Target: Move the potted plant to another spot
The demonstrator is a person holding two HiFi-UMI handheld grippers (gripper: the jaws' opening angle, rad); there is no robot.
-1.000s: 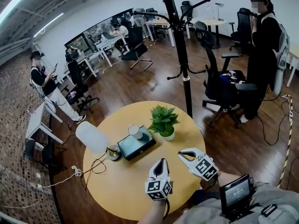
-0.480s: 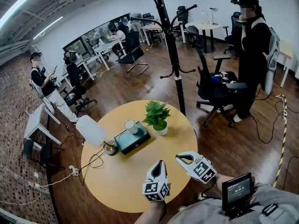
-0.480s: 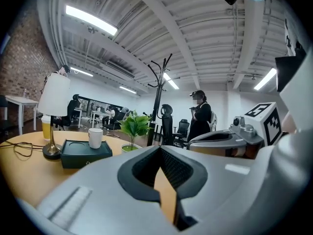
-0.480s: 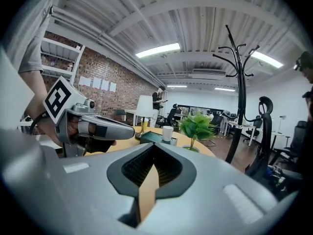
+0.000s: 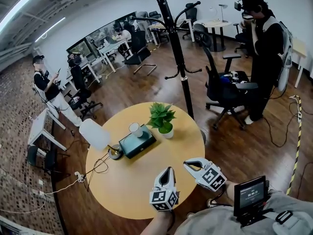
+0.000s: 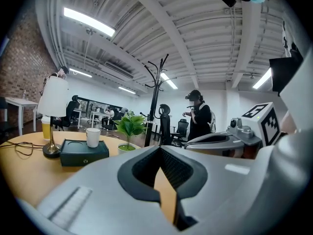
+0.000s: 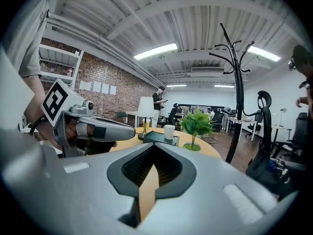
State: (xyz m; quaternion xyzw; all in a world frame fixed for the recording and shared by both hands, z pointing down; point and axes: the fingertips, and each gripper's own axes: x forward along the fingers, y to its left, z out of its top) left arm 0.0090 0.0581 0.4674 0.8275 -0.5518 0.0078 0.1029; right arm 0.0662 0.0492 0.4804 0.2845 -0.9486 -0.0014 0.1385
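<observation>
Grey left gripper [image 5: 168,171] and right gripper [image 5: 188,164] — both with jaws pressed together, empty. Well ahead of them, the leafy green plant in a white pot [image 5: 163,120] stands on the round yellow table [image 5: 117,190].

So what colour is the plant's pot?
White; the pot shows best in the head view.

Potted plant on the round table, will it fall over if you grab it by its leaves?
Probably tippy: the potted plant has bushy leaves spreading wider than its small white pot. The leaves look thin and would likely bend.
</observation>
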